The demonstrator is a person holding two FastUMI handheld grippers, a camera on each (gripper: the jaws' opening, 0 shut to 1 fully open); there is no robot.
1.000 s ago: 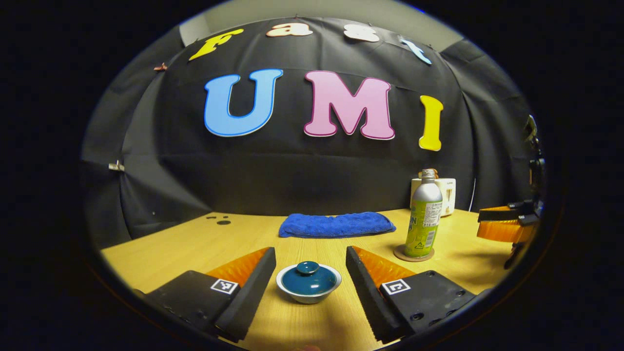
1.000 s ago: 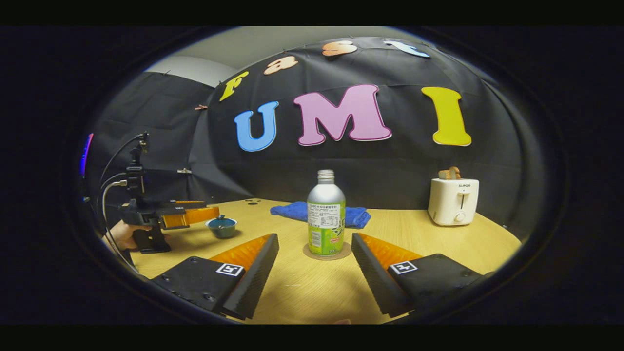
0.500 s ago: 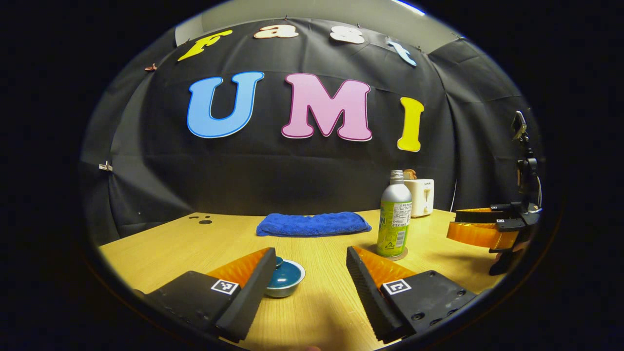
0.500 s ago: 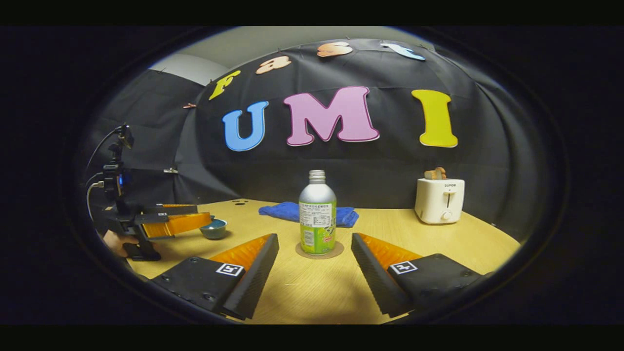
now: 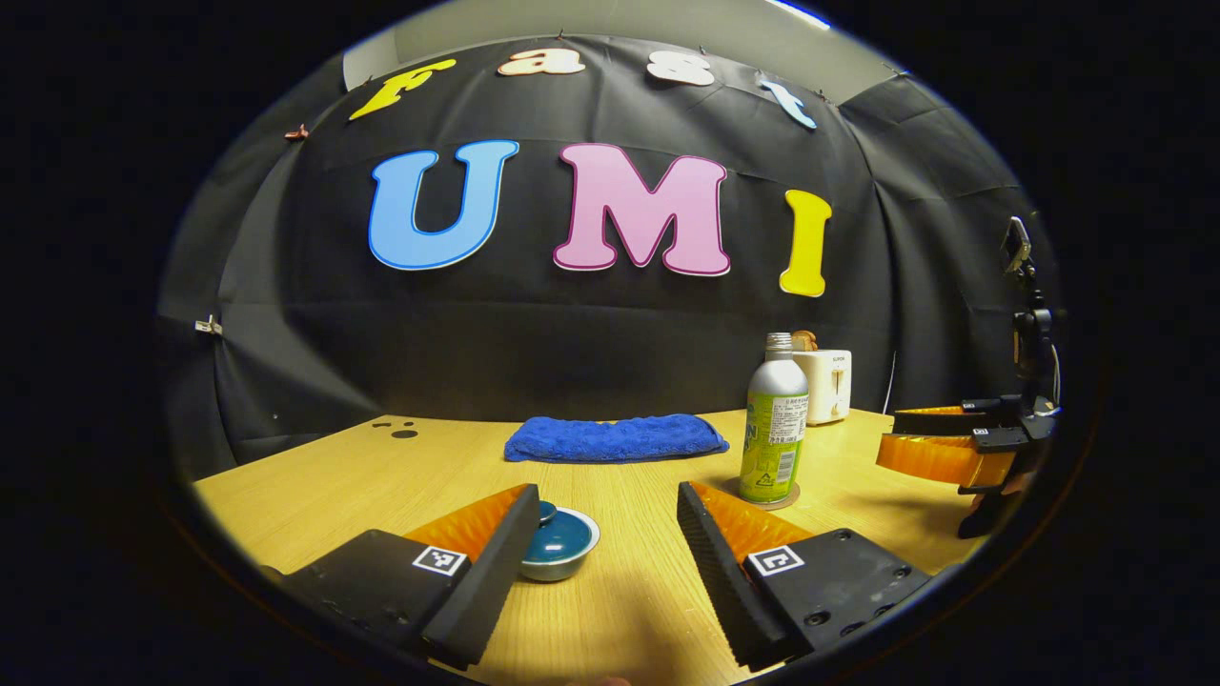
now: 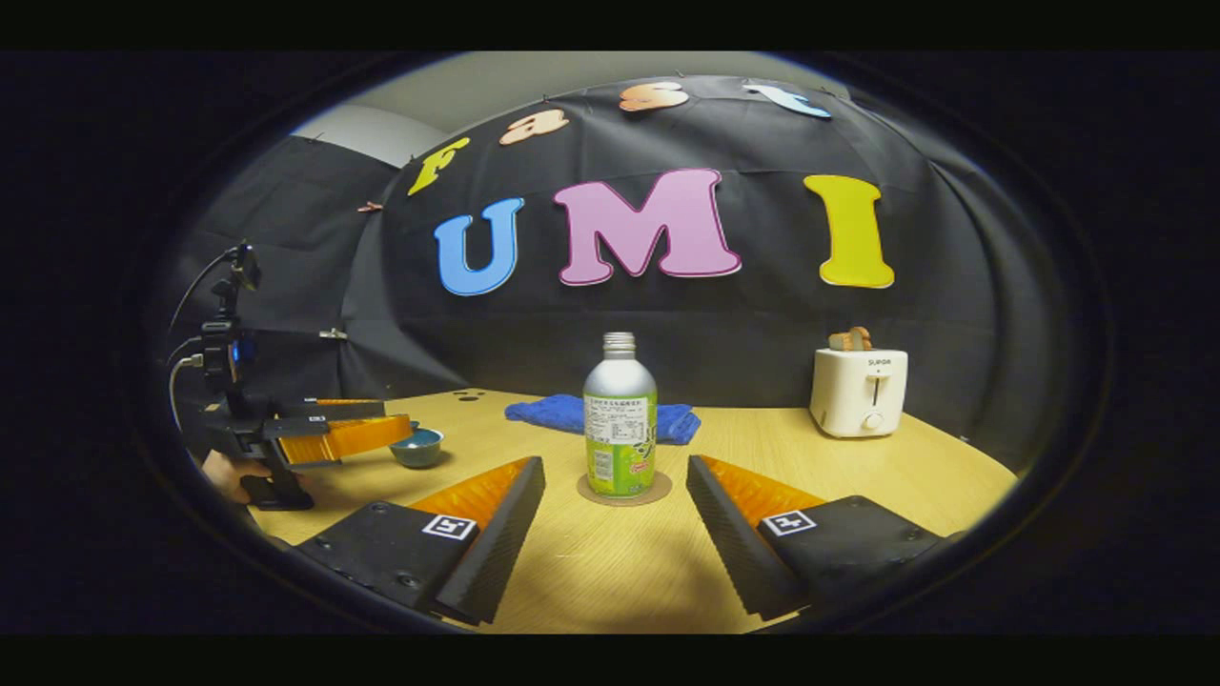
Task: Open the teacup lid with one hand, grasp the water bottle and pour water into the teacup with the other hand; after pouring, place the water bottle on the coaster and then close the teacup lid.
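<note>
While both grippers gaped wide and empty, the lidded cup [image 5: 559,543] sat against the left gripper's [image 5: 600,553] nine-o'clock finger; the bottle [image 6: 620,429] stood at the right gripper's [image 6: 615,534] twelve.

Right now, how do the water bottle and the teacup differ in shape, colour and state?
The water bottle is tall, silver and green; the teacup is low, round and dark blue. The water bottle stands uncapped on a coaster; the teacup sits on the table with its lid on. Both rest upright, ungripped by either hand-held gripper.

one teacup [image 5: 559,545], one bottle [image 5: 773,421], one towel [image 5: 615,438]
</note>
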